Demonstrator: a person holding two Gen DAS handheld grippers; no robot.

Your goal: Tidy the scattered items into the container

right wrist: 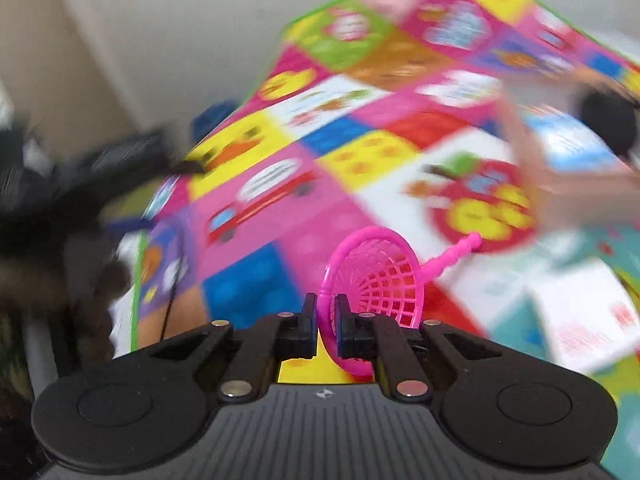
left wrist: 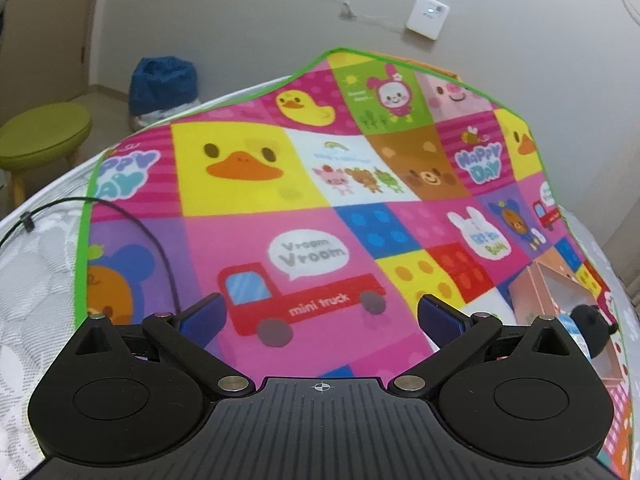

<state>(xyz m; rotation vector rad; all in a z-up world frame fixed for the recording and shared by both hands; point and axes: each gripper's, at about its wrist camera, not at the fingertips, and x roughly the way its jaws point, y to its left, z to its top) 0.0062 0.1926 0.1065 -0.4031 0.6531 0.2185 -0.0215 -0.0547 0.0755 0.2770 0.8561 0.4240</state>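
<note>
While right gripper (right wrist: 327, 322) pinches pink strainer (right wrist: 376, 276), pink box (left wrist: 560, 292) sits nearby.

Hot-pink mesh strainer (right wrist: 376, 276); mat (left wrist: 320, 232) w/ pink, yellow, blue cartoon squares, green edging; lime-green stool (left wrist: 44, 132); blue bag (left wrist: 164, 84); black grippers.

The left wrist view sits just behind the left claw (left wrist: 320, 316) and looks forward and down along it, close over the mat (left wrist: 280, 184), with the wall (left wrist: 240, 20) and a stool (left wrist: 44, 132) beyond. The right wrist view sits likewise behind the right claw (right wrist: 323, 316), tilted down, close over the same mat (right wrist: 280, 248), and is blurred. Both views share the mat's truck picture (left wrist: 296, 304) (right wrist: 256, 208) and the box (left wrist: 560, 288) (right wrist: 568, 152) at the right.
</note>
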